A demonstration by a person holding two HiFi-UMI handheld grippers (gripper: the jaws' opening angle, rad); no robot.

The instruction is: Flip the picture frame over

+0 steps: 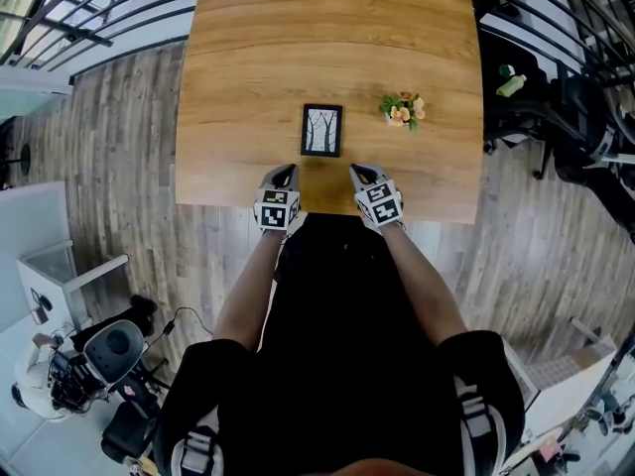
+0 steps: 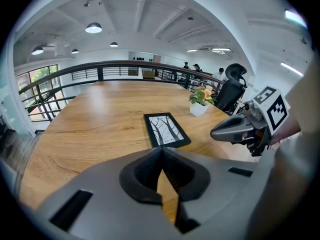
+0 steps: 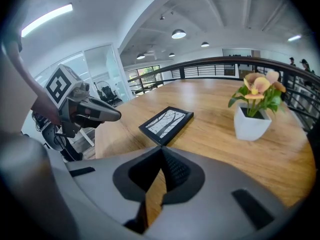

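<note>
Black picture frame (image 1: 321,130), tree print face up, wooden table (image 1: 248,58), potted flowers (image 1: 403,109)

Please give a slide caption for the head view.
Picture frame face up on wooden table; left gripper and right gripper, both shut, near it.

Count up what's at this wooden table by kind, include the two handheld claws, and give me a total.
Picture frame: 1, lying flat, picture side up
Potted flower: 1
Claws: 2, the left claw and the right claw, both shut with nothing held
Total: 4
</note>
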